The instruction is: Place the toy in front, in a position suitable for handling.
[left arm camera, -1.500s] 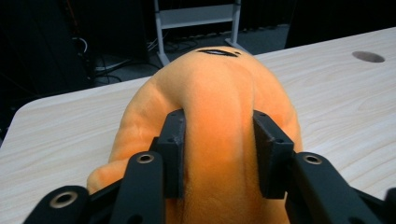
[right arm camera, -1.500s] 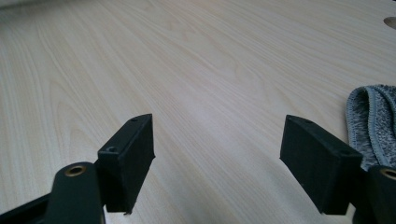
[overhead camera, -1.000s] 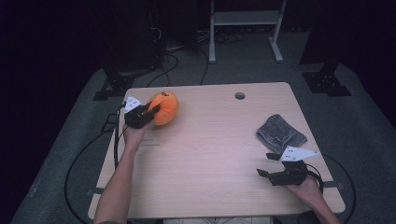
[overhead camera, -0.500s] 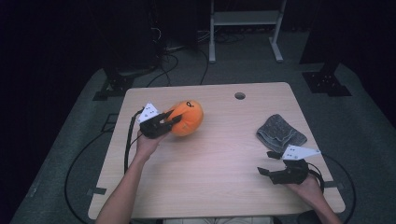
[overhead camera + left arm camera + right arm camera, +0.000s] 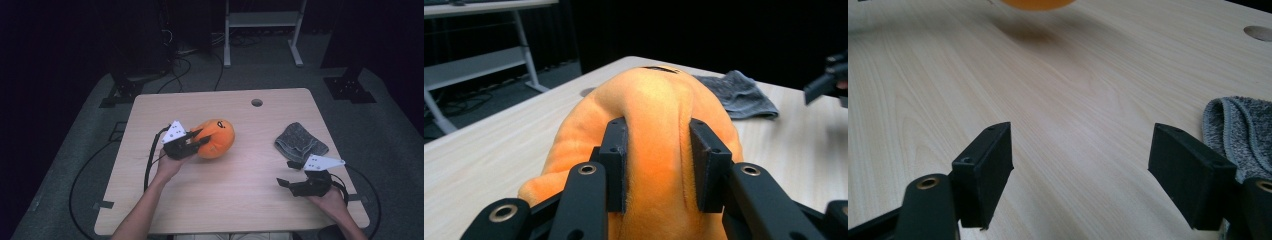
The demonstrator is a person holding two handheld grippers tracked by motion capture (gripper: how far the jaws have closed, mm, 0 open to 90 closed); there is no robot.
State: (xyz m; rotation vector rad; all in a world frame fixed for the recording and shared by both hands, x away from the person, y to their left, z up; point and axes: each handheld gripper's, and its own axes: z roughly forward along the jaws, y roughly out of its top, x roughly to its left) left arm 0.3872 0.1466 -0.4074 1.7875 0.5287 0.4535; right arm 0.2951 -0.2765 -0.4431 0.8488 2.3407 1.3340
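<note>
Two grippers work the table: the left gripper (image 5: pixel 197 139) pinches an orange plush toy (image 5: pixel 216 138) near the table's middle, while the right gripper (image 5: pixel 289 184), jaws wide and empty, rests beside a grey cloth (image 5: pixel 300 143) near the right edge.

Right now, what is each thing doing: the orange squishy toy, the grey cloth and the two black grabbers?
Orange plush toy: pinched in the left gripper, its fabric bunched between the pads.
Grey towelling cloth: crumpled, lying on the table, untouched.
Left gripper: shut on the toy.
Right gripper: open, nothing between its jaws, beside the cloth.
Light wooden table: flat.
</note>
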